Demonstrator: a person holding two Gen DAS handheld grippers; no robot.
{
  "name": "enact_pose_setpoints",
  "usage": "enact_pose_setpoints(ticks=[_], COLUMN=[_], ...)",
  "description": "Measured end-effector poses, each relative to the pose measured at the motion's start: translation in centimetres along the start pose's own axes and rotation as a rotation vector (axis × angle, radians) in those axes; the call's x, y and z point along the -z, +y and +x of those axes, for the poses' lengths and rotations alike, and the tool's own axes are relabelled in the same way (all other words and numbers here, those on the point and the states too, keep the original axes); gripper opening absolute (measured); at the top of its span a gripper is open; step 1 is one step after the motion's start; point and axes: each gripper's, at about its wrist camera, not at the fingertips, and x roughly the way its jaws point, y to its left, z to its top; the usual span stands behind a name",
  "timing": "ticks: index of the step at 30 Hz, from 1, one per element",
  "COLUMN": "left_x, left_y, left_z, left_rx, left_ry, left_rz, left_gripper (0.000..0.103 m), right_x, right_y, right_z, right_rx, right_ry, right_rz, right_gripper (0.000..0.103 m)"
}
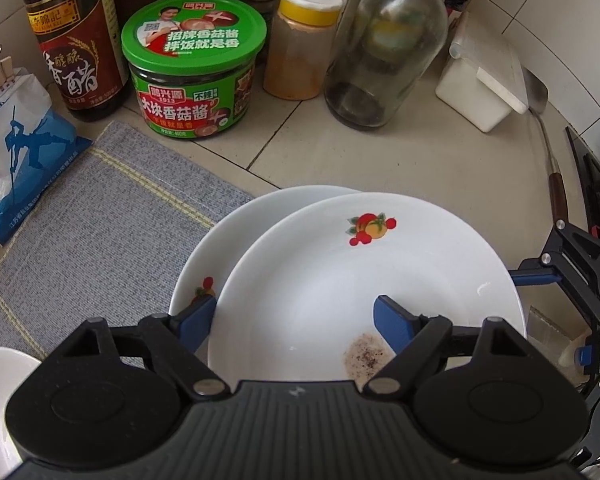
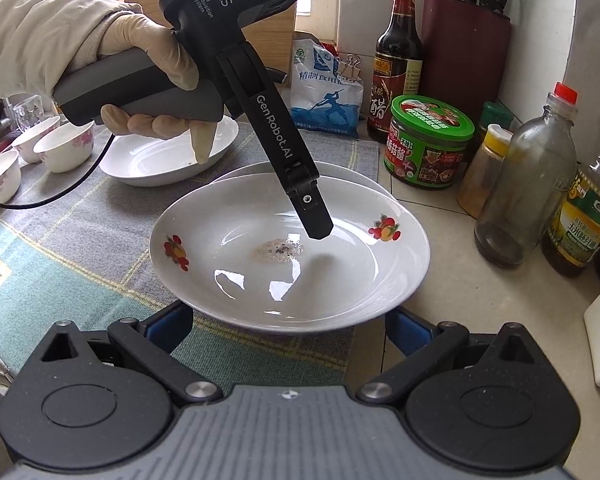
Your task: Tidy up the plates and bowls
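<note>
Top plate (image 2: 288,256), white with fruit motifs and a speckled stain at centre, sits on a second plate (image 1: 220,240) at the grey cloth's (image 1: 100,220) edge. Left gripper (image 1: 296,320): jaws partly apart, straddling the near rim, 1 finger inside, 1 outside. Right gripper (image 2: 288,330): jaws wide at the plate's near edge, contact unclear

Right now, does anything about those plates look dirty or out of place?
Yes. The top plate has a brownish speckled residue patch near its middle, and it sits off-centre on the plate beneath, not neatly nested.
</note>
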Motion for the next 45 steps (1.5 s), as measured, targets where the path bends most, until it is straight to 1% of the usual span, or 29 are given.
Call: enact_pose_setpoints(ticks=[18, 31, 39, 40, 42, 45], left_x=[0.2, 0.7, 1.2, 1.3, 1.6, 2.6], left_y=[-0.2, -0.6, -0.6, -0.5, -0.4, -0.9], left_z=[-1.0, -1.8, -3.0, -3.2, -4.0, -5.6], left_rx=[-0.02, -0.055, -0.118, -0.113, -0.118, -0.159], left_ry=[-0.031, -0.059, -0.103, -0.109, -0.134, -0.195], left_rz=[-0.004, 0.007, 0.011, 0.004, -0.01, -0.009], left_gripper=[0.084, 0.085, 0.086, 0.086, 0.086, 0.086], right_x=[-0.2, 0.0, 0.2, 0.2, 0.3, 0.3], right_y=[0.2, 0.4, 0.8, 0.9, 1.1, 1.4], right_z=[0.0, 0.2, -0.1, -0.1, -0.3, -0.6], right_rx=[0.028, 0.04, 0.043, 0.045, 0.049, 0.051], right_ry=[0.016, 0.017, 0.016, 0.016, 0.014, 0.003], right_rz=[0.0, 0.015, 0.012, 0.012, 0.008, 0.006], right_gripper=[0.103, 0.103, 0.103, 0.103, 0.103, 0.103])
